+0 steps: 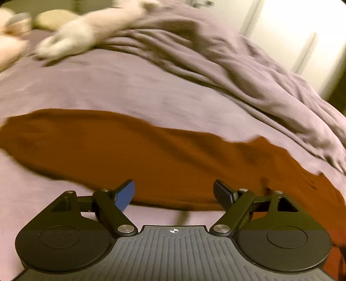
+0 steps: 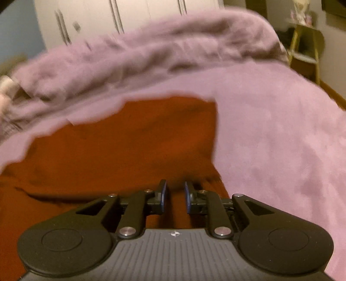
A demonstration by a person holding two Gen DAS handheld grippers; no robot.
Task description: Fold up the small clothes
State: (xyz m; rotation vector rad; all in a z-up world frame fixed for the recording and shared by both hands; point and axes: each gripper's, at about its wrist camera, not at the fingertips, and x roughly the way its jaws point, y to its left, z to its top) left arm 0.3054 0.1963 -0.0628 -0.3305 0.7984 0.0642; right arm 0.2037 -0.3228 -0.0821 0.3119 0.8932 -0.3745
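Observation:
A rust-red garment [image 1: 129,155] lies spread flat on the purple bed cover [image 1: 134,86]. My left gripper [image 1: 174,195] is open with its blue pads wide apart, just above the garment's near edge, holding nothing. In the right wrist view the same garment [image 2: 121,147] fills the lower left. My right gripper [image 2: 175,195] hovers low over it with the jaws narrowed to a small gap, red cloth showing between them. I cannot tell whether it pinches any fabric. Both views are motion-blurred.
A bunched purple blanket [image 1: 227,71] runs along the far side of the bed, also in the right wrist view [image 2: 134,54]. White and cream soft items [image 1: 71,36] lie at the far left. White wardrobe doors [image 2: 121,15] and a yellow-framed shelf [image 2: 305,49] stand beyond.

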